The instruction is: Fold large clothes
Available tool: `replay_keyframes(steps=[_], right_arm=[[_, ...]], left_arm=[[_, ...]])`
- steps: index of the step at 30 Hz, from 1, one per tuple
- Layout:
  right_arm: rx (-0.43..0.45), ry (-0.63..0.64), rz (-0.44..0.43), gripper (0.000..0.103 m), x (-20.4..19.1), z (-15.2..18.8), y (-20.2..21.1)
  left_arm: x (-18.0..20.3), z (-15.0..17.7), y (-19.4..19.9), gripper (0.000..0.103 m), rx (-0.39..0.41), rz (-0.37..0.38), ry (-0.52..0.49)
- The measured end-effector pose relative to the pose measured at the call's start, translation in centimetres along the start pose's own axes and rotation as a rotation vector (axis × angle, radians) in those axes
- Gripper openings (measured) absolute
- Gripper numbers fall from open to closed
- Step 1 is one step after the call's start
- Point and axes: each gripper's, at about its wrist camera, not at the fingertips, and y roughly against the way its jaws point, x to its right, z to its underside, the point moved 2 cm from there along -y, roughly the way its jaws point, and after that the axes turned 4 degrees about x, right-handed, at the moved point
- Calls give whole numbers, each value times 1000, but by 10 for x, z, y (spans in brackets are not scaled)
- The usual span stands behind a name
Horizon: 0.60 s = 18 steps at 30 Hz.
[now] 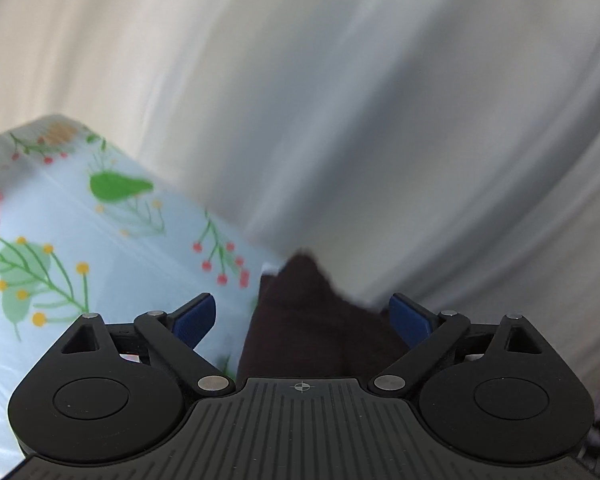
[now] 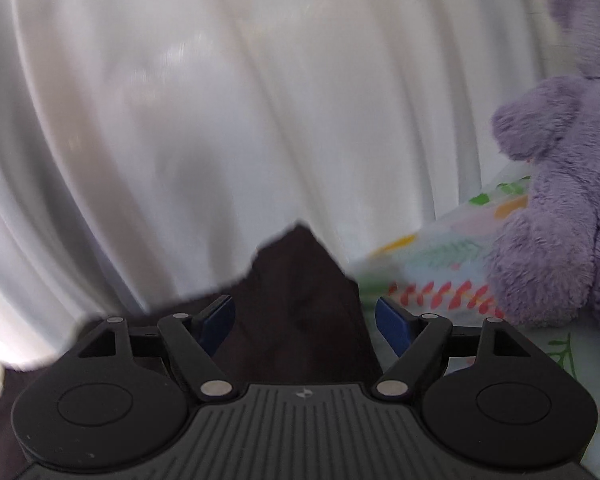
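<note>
**Between both sets of jaws: one dark garment, a corner in each**

Along the left wrist view, we see the dark garment point(image 1: 316, 320) rising straight up the middle of the left gripper point(image 1: 302, 320), its peaked corner poking out past the blue pads point(image 1: 194, 322). The jaws stand spread wide, pads well apart; the cloth lies in the gap, nearer the right-hand pad, and we cannot tell whether either pad touches it. We judge the jaws released, not pinching. Left of the cloth lies the floral sheet point(image 1: 60, 220); behind hangs a pale curtain point(image 1: 340, 100), blurred.

Along the right wrist view, the same dark garment point(image 2: 300, 300) sits between the jaws of the right gripper point(image 2: 304, 320), again peaked forward along the fingers, and spills wider to the left under the body. These jaws are spread too, clasping nothing we can confirm. A purple plush toy point(image 2: 560, 220) sits on the floral sheet point(image 2: 440, 256) to the right.

We judge neither hand nearer: each has a corner dead ahead, so closing is what the next move needs.
</note>
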Motion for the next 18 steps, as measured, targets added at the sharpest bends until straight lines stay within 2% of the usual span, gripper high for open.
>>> replay_keyframes(steps=[3,5,7,9,10,12,14,18], right_arm=[[-21,70,45,78,-8,4,-17],[-33,113,50,69,-14,3,-24],[-31,170,76,45,-22,4,-29],[-20,203,100,29,-24,4,-32],[-18,200,99,24,-25,4,-32],[-1,212,107,16,-26,4,-27],[51,256,121,13,-34,3,-16],[187,254,107,11,-42,-16,10]], left_arm=[[1,21,-33,96,-109,-45,-35],[1,30,-46,93,-138,-38,-47],[2,33,-52,82,-141,-12,-44],[4,33,-55,59,-131,-38,-55],[5,32,-56,54,-126,-62,-70],[5,29,-56,32,-121,-70,-77],[6,27,-51,21,-103,-74,-78],[20,13,-22,17,-13,-43,-80]])
